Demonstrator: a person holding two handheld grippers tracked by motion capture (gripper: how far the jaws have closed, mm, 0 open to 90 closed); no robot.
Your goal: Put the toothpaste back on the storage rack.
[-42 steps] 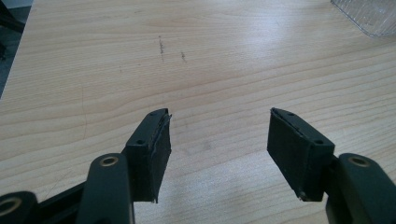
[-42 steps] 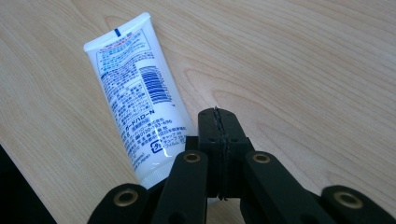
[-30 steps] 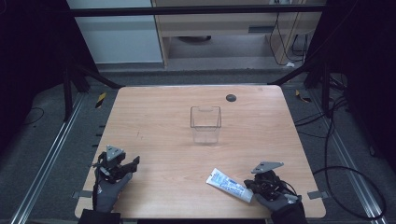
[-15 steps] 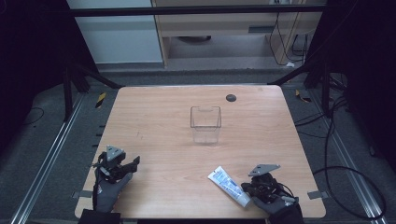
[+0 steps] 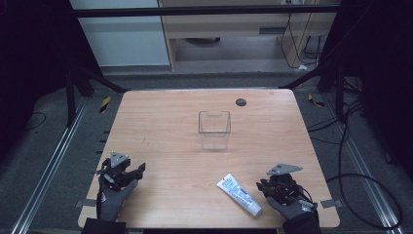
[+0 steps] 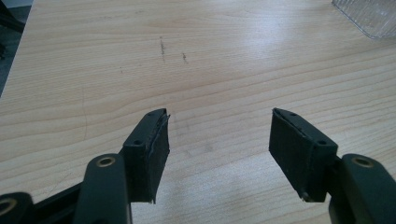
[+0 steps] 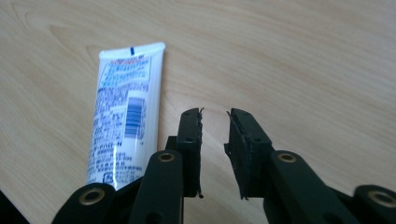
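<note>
A clear plastic container [image 5: 214,129] stands upright mid-surface [image 5: 160,122]. A small dark disc [image 5: 240,102] lies far right of it, well apart.

Tube [image 7: 123,121], lying just left of the right gripper's jaws: white, with blocks of blue and red small print and a barcode [image 7: 134,113] on its face; the print is too small to read.

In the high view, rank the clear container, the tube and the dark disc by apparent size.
1. Clear container
2. Tube, nearer the camera, so its rank against the container is unsure
3. Dark disc, clearly smallest
</note>
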